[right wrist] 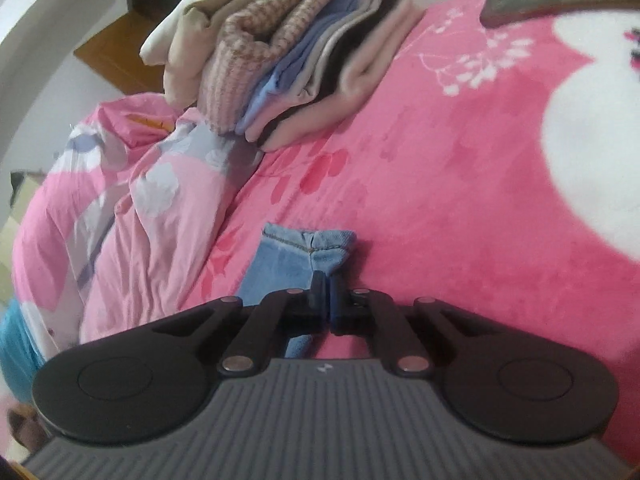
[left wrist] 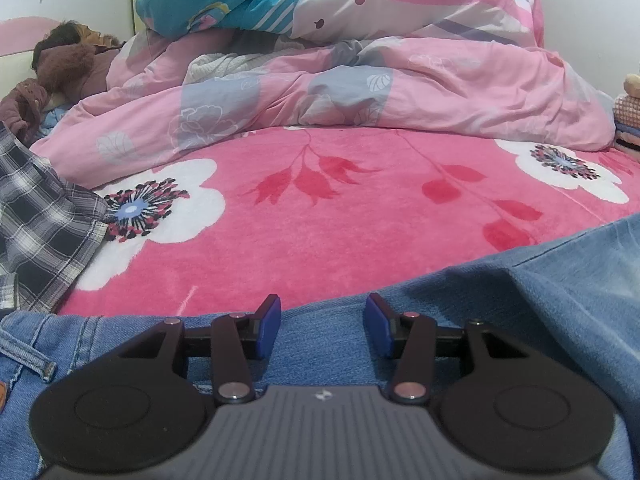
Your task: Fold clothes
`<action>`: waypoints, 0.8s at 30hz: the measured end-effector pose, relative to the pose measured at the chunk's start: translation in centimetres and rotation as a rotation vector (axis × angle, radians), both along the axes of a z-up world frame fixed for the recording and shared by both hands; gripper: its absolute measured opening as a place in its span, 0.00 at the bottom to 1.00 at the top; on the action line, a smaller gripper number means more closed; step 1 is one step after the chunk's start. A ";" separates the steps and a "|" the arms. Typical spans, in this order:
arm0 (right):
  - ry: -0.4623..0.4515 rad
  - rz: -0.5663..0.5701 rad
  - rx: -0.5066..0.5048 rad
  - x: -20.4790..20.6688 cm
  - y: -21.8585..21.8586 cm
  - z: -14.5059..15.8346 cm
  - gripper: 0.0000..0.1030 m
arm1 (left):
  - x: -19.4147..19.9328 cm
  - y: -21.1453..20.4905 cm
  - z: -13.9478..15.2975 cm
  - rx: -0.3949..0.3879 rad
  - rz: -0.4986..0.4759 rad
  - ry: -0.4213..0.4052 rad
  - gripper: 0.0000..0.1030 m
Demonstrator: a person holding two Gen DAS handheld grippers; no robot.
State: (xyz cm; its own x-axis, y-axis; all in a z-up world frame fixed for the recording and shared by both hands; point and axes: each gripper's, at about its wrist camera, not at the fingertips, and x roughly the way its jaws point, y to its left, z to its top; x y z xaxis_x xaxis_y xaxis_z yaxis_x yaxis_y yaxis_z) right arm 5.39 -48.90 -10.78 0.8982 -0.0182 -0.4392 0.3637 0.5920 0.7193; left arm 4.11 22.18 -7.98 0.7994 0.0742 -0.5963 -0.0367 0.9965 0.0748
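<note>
Jeans (left wrist: 520,300) are lying along the near edge of the pink floral blanket (left wrist: 340,232), spreading under the left gripper (left wrist: 323,322), whose blue pads are standing apart over the denim without pinching it. In the right view, the right gripper (right wrist: 329,300) is clamping a jeans leg hem (right wrist: 312,248), near the stack of folded clothes (right wrist: 288,60).

left hand-held gripper (left wrist: 322,326) half-open over jeans (left wrist: 540,300); plaid shirt (left wrist: 40,220) left.
</note>
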 end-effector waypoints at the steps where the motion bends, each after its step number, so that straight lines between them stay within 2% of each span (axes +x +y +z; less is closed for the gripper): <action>1: 0.009 0.004 -0.011 -0.1 0.0 0.2 0.00 | 0.0 0.0 0.0 -0.001 0.000 0.000 0.47; 2: 0.022 -0.008 -0.025 -0.3 -0.1 0.4 0.01 | 0.0 0.0 0.0 -0.001 0.000 0.000 0.47; 5: 0.068 -0.162 -0.078 -2.5 -0.4 1.7 0.07 | 0.0 0.1 0.0 -0.001 0.000 0.000 0.47; 6: 0.052 -0.196 -0.096 -3.5 -0.2 2.3 0.07 | 0.0 0.0 0.0 0.000 0.000 0.000 0.47; 7: 0.033 -0.213 -0.119 -4.3 0.2 2.9 0.07 | 0.0 0.0 0.0 0.000 0.000 0.000 0.47; 8: 0.004 -0.165 -0.166 -4.7 1.5 3.8 0.07 | 0.0 0.0 0.0 0.000 0.000 0.000 0.47; 10: -0.046 0.076 -0.286 -3.7 6.1 5.5 0.07 | 0.0 0.0 0.0 0.000 0.000 0.000 0.47; 13: -0.114 0.581 -0.416 -0.7 16.2 6.9 0.07 | 0.0 0.0 0.0 0.002 0.000 -0.001 0.47; 15: -0.166 0.913 -0.509 0.7 24.4 6.9 0.06 | -0.1 0.0 0.0 0.002 0.001 -0.001 0.47; 18: -0.220 1.280 -0.674 0.1 35.1 5.6 0.05 | 0.0 0.0 0.0 0.004 0.001 -0.001 0.47; 19: -0.211 1.357 -0.709 0.1 37.3 4.7 0.05 | -0.1 0.0 0.0 0.004 0.001 -0.001 0.47; 21: -0.167 1.427 -0.756 0.5 39.0 3.0 0.02 | 0.0 0.0 0.0 0.004 0.001 -0.001 0.47; 24: -0.129 1.353 -0.722 1.7 35.1 2.3 0.00 | 0.0 0.0 0.0 0.003 0.001 -0.001 0.47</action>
State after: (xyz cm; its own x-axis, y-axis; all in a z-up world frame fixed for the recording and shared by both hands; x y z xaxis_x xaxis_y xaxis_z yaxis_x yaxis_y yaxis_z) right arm 7.09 -13.76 -8.50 0.4476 0.6478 -0.6165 -0.7558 0.6425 0.1263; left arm 4.08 22.20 -7.97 0.7998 0.0768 -0.5953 -0.0380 0.9963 0.0775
